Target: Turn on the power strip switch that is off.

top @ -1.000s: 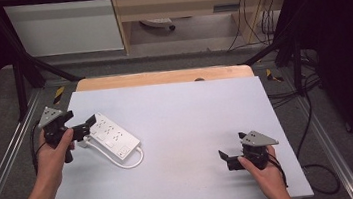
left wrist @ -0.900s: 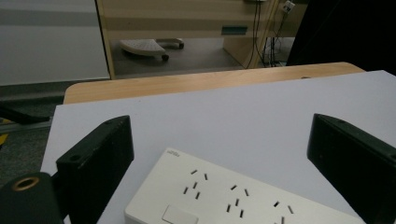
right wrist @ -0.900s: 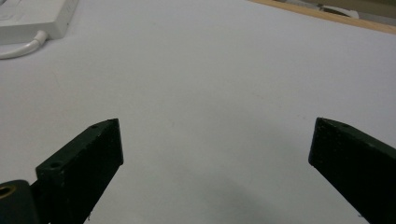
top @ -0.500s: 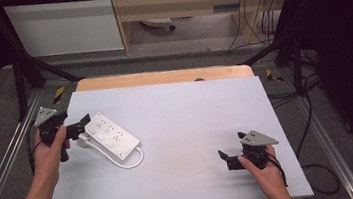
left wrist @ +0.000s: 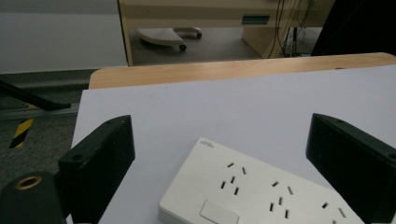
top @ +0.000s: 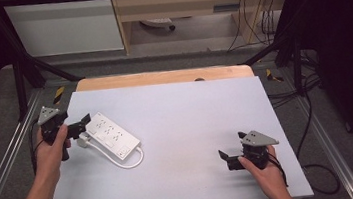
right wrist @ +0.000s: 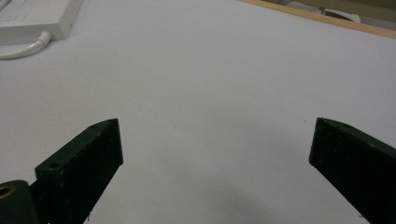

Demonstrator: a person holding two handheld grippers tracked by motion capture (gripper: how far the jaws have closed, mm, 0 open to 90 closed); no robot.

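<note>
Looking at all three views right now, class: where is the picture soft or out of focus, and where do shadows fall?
High view: even light, room edges dark, power strip fairly sharp. Left gripper view: the near black fingers blur; the strip's sockets read clearly. Right gripper view: fingers soft, a faint shadow on the table between them.

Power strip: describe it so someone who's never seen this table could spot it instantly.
On the pale grey table, look to its left side, just ahead of the left tongs. The power strip lies flat there at a slant: a white block with rows of socket slots and a white cable looping from its near end.
</note>
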